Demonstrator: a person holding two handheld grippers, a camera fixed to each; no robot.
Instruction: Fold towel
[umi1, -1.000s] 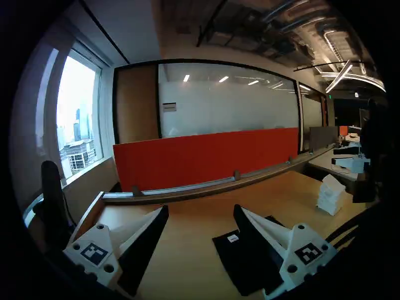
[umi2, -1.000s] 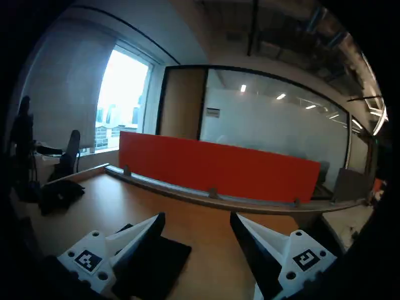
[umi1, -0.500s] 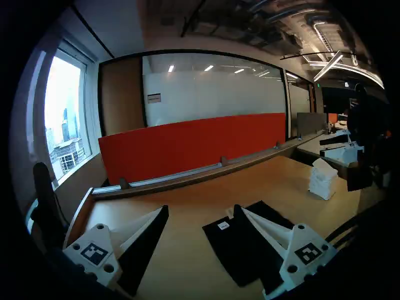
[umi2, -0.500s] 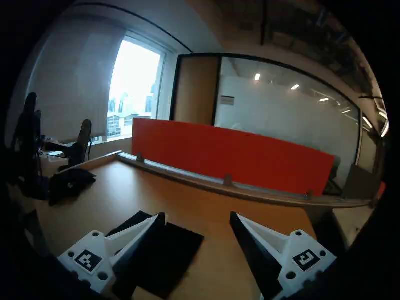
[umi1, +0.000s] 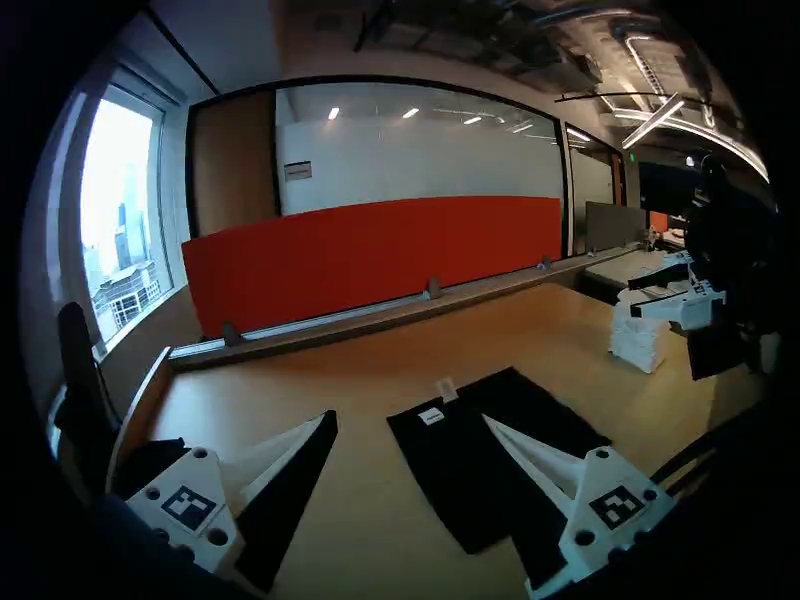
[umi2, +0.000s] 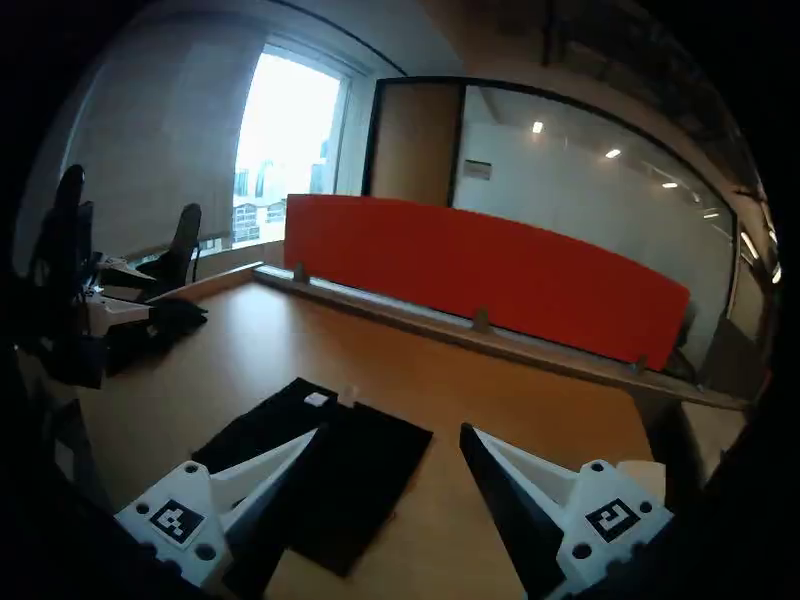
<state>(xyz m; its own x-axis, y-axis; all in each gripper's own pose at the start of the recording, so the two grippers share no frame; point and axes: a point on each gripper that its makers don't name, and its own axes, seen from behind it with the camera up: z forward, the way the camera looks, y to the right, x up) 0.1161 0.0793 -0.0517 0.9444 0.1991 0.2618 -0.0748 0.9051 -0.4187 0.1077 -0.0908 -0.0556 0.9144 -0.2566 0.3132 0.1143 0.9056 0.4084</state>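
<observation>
Towel (umi1: 490, 450), black, flat on table (umi1: 330, 370), just ahead of left gripper's (umi1: 408, 417) right finger and right gripper's (umi2: 394, 430) left finger. Both sets of fingers wide, empty, probably flanking it to take opposite corners.

Near edge of the black towel (umi1: 470, 450) behind the fingers (umi1: 545, 462), its white tag (umi1: 431, 416) illegibly small
</observation>
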